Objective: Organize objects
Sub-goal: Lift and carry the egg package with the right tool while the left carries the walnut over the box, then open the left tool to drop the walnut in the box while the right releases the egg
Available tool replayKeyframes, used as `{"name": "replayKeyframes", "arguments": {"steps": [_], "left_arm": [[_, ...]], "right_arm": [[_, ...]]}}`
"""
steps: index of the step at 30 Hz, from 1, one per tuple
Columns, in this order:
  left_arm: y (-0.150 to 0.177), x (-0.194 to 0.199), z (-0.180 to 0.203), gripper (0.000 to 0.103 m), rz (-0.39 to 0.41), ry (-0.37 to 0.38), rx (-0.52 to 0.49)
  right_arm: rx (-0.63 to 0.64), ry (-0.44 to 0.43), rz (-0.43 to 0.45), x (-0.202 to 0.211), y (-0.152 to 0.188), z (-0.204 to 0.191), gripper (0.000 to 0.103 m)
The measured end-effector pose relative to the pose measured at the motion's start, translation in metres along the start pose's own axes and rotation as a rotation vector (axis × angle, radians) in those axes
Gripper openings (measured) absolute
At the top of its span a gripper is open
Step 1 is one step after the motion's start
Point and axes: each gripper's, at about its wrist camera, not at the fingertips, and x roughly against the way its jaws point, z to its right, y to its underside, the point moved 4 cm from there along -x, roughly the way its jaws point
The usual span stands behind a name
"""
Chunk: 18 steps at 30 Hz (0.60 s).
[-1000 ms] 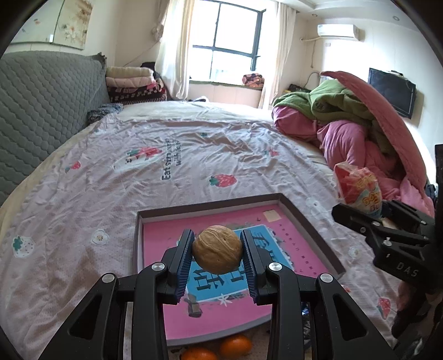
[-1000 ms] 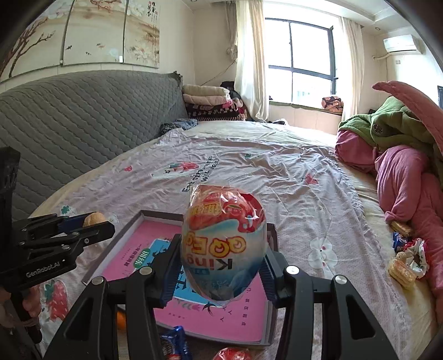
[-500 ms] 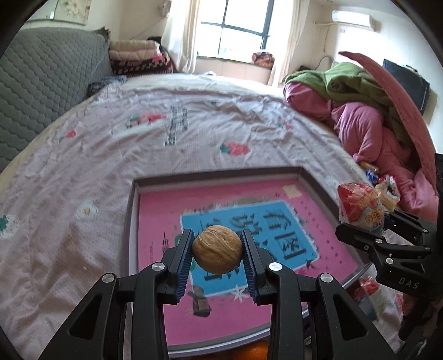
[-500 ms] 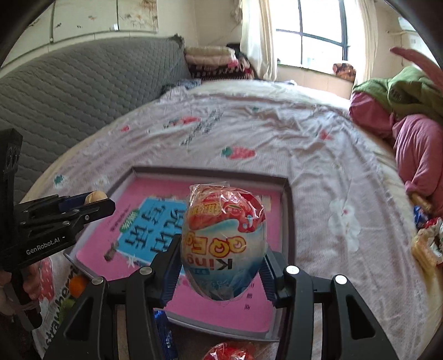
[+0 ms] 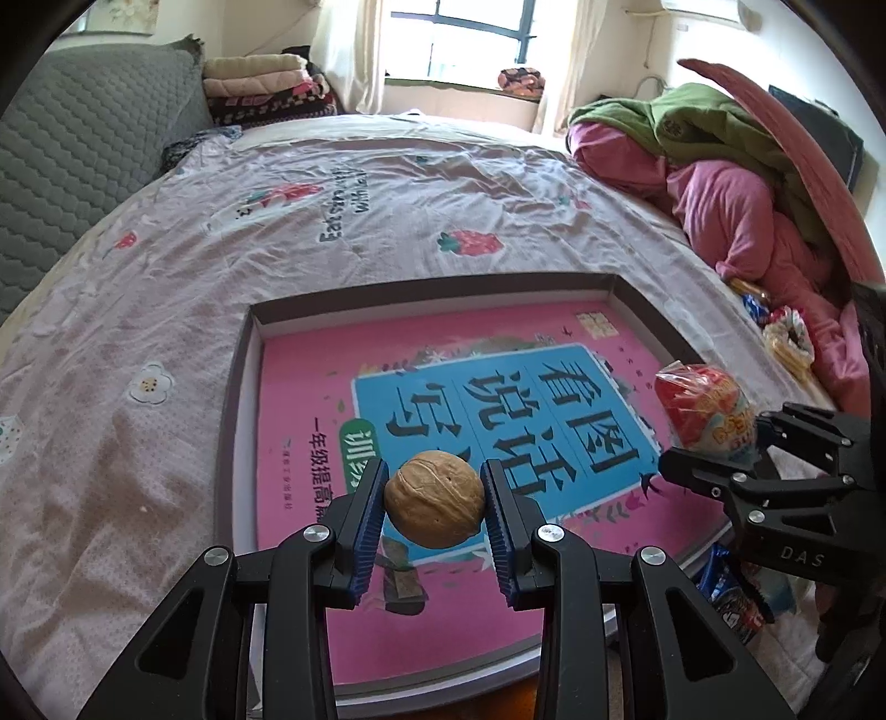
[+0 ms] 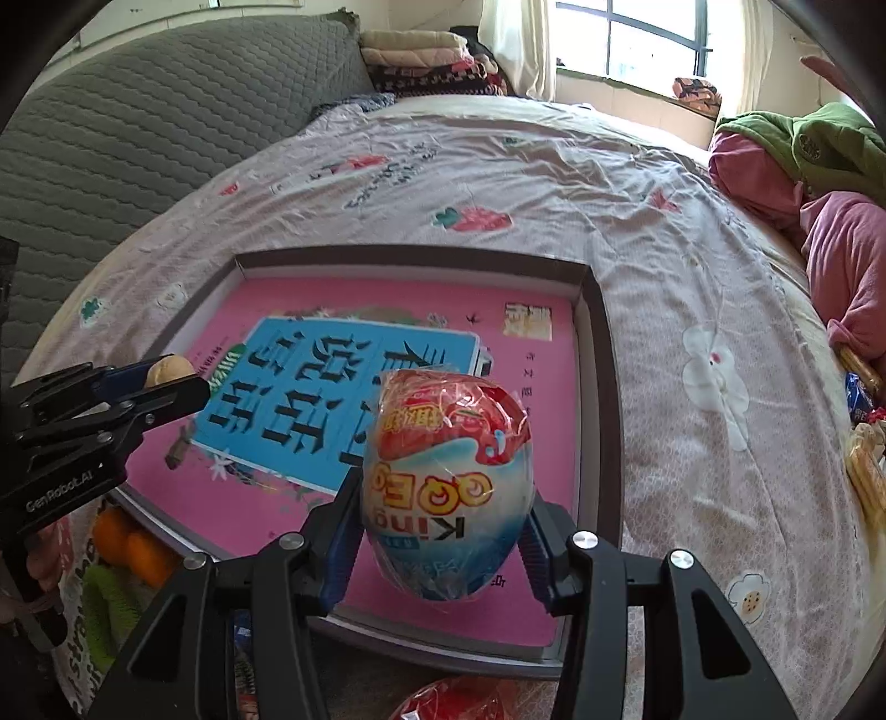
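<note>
Bright daylight from window point(image 5: 476, 27), glare there; fisheye-warped, dark-vignetted edges.

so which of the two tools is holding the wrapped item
The right tool: it grips the egg-shaped snack in clear plastic wrap. The left tool holds a bare walnut instead.

The left gripper point(image 5: 433, 501) clamps a walnut point(image 5: 433, 499) above the tray point(image 5: 237, 382); to its right, the right gripper point(image 5: 714, 443) holds a wrapped egg point(image 5: 703, 412).
</note>
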Motion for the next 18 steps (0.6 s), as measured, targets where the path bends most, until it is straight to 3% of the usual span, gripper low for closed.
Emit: {"name": "replayKeyframes", "arguments": {"steps": [18], "left_arm": [[0.0056, -0.0077, 0.0009, 0.035, -0.033, -0.002, -0.009]], "right_arm": [[-0.021, 0.038, -0.042, -0.0072, 0.0055, 0.0071, 0.051]]}}
